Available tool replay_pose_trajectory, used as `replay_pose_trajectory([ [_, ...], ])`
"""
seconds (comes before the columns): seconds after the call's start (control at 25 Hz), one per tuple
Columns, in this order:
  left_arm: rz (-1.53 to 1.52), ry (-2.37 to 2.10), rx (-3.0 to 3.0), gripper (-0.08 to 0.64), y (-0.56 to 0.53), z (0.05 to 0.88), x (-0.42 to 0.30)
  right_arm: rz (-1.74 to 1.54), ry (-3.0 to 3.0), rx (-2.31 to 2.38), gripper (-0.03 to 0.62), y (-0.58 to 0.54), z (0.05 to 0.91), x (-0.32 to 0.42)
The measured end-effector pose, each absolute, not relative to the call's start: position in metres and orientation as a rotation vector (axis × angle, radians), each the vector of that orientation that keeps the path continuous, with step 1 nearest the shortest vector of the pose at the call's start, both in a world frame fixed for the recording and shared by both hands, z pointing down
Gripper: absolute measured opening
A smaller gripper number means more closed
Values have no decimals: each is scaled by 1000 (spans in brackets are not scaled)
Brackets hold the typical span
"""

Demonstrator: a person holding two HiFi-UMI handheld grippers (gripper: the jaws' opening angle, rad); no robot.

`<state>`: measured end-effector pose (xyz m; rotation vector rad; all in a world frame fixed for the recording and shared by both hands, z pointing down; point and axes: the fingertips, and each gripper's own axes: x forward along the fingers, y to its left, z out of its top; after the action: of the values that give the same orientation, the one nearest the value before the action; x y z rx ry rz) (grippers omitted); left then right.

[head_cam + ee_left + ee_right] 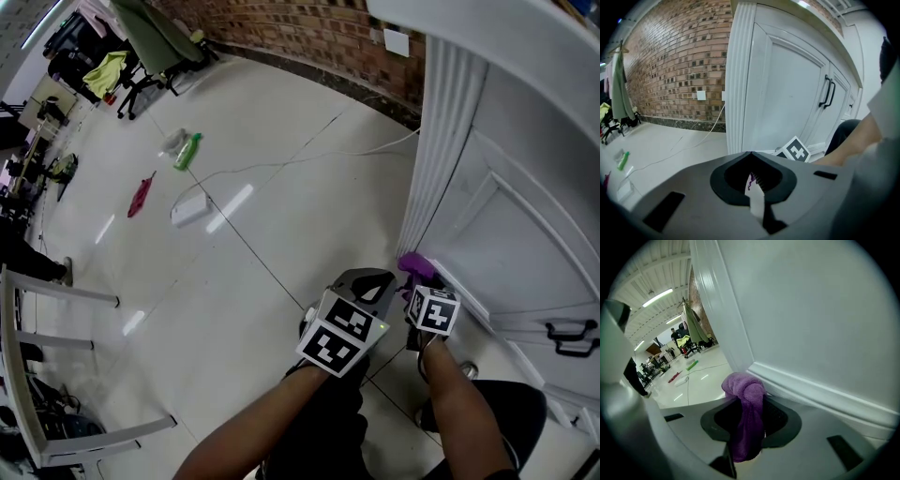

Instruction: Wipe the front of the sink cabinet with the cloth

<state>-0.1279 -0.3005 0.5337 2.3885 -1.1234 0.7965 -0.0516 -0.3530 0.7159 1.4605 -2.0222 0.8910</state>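
Right gripper view showed the right claw (750, 398) closed on the purple cloth (740, 386), its bunched end just beside the sink cabinet (811, 310) foot. At its 9 o'clock, the left claw (751, 154) was closed, empty. A green bottle (187, 151) lay on the floor (234, 281), well apart at 10 o'clock.

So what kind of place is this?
Likely a big lab or workshop hall, not a home: a white cabinet stands by a brick wall, beside open tiled floor with office chairs far off.
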Motion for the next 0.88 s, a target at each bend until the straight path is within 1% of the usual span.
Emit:
replay_pose_trajectory([
  [0.24,788,-1128,2396,5,-299,533,-131,915,-2004,1426,117,-347,715,-53],
  [0.48,752,-1139,2432,5,-297,507,-123,919,-2070,1414,117,-339,679,-51],
  [0.64,719,-1163,2462,5,-288,489,-123,823,-2187,1411,117,-332,629,-53],
  [0.88,647,-1250,2511,5,-269,442,-128,604,-2394,1397,117,-319,516,-64],
])
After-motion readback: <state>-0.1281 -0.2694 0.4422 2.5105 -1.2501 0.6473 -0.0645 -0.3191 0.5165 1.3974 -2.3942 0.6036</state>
